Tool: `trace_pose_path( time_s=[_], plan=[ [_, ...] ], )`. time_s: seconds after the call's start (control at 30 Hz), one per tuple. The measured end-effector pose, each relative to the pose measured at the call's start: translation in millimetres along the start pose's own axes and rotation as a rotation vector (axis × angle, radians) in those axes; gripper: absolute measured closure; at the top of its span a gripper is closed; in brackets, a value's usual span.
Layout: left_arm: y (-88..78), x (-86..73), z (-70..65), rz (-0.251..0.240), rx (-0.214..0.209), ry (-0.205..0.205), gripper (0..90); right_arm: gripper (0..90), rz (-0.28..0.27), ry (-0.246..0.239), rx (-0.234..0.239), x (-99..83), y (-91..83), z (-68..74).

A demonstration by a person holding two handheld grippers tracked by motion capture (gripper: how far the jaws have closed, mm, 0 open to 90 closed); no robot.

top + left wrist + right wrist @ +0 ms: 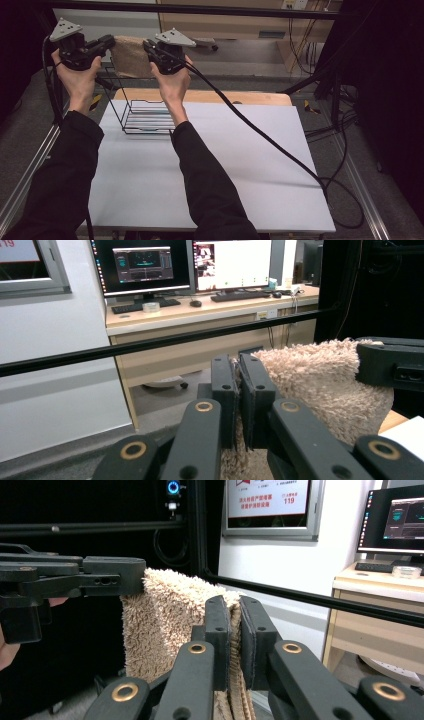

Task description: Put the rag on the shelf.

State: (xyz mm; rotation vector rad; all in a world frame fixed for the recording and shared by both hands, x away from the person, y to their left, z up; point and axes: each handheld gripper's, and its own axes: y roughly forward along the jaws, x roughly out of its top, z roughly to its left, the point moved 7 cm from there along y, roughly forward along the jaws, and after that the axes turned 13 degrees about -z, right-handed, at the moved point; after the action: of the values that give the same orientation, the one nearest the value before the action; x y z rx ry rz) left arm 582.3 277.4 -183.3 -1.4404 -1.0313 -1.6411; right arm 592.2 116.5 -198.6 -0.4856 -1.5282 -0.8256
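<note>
Beige shaggy towel — left gripper and right gripper fingers each clenched on an upper corner, above wire rack; wall sign reads "119".

— What have you got there?
— A beige, shaggy towel. You have it off the worktop, stretched by its two top corners, hanging down in a short fold.
— Where is it?
— High above the far edge of the worktop, its pile fluffy and dry-looking.

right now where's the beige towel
In the high view the beige towel hangs in the air at upper left, stretched between the left gripper and right gripper, above the black wire rack on the table's far edge.
</note>
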Motion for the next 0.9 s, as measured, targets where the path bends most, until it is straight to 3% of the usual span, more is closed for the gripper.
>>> trace_pose_path(
  time_s=[0.27, 0.47, 0.63, 0.9],
  plan=[
    [-4.8, -11.0, 2.3, 0.02, -0.005, 0.002, 85.5, 83.9, 0.026, -0.013, 0.006, -6.6, -1.3, 3.9],
    [-4.9, -23.2, -1.1, 0.046, -0.015, 0.012, 85.5, 83.8, 0.053, 0.007, -0.003, -19.4, -5.0, 0.2],
    [-8.7, -34.0, 0.3, 0.053, -0.026, -0.01, 85.5, 83.8, 0.064, -0.007, 0.012, -25.6, -7.8, 2.2],
    [-21.0, -34.5, -4.3, 0.037, -0.053, -0.011, 85.5, 83.6, 0.05, -0.014, 0.025, -28.9, -14.3, 6.2]
  ],
)
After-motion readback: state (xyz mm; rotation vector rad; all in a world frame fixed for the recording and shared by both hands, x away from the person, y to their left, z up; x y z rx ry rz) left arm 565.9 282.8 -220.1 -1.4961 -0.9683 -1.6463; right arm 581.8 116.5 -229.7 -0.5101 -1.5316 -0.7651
